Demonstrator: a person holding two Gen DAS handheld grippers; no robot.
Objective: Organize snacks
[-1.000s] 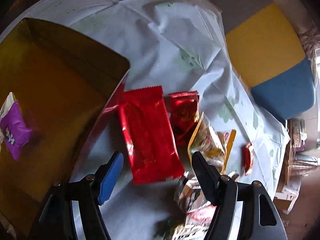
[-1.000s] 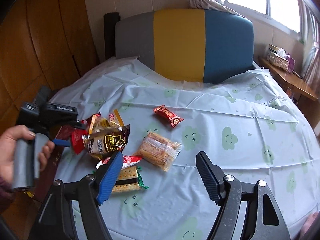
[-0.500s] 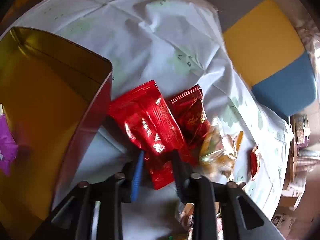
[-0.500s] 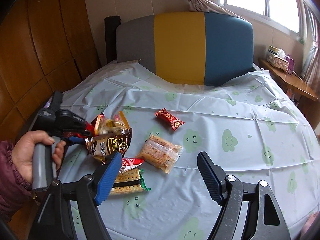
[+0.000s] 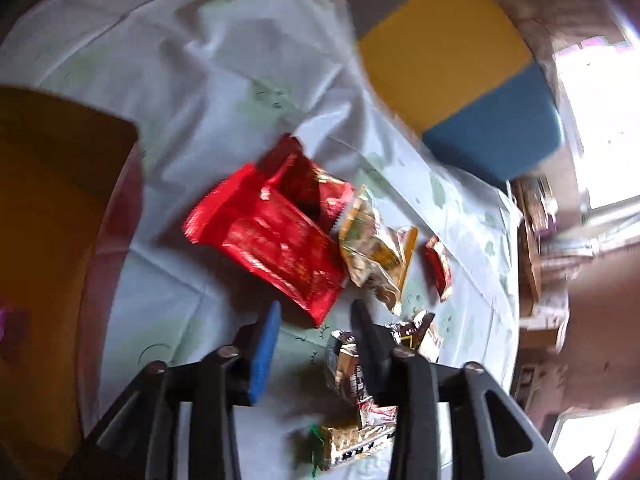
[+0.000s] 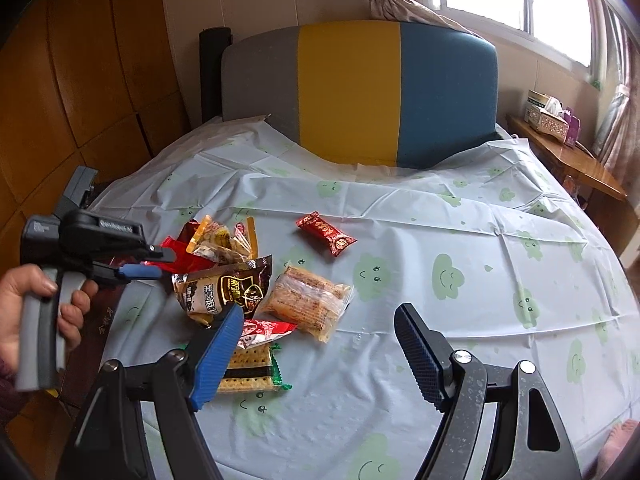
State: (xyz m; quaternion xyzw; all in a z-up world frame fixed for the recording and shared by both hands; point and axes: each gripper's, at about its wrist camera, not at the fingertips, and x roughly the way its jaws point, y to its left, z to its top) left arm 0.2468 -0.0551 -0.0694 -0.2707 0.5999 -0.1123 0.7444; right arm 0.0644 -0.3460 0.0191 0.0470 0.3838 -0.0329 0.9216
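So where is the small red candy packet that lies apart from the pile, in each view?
Left wrist: the red candy packet is right of centre, just past the yellow snack bag.
Right wrist: the packet is near the middle, alone on the cloth behind the pile.
Shared landmark: the yellow-and-blue headboard, top right in the left view, top centre in the right.

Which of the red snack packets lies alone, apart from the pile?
The small red candy-style packet with gold print: it lies by itself on the cloud-print sheet, while the large red foil packet sits in the pile.
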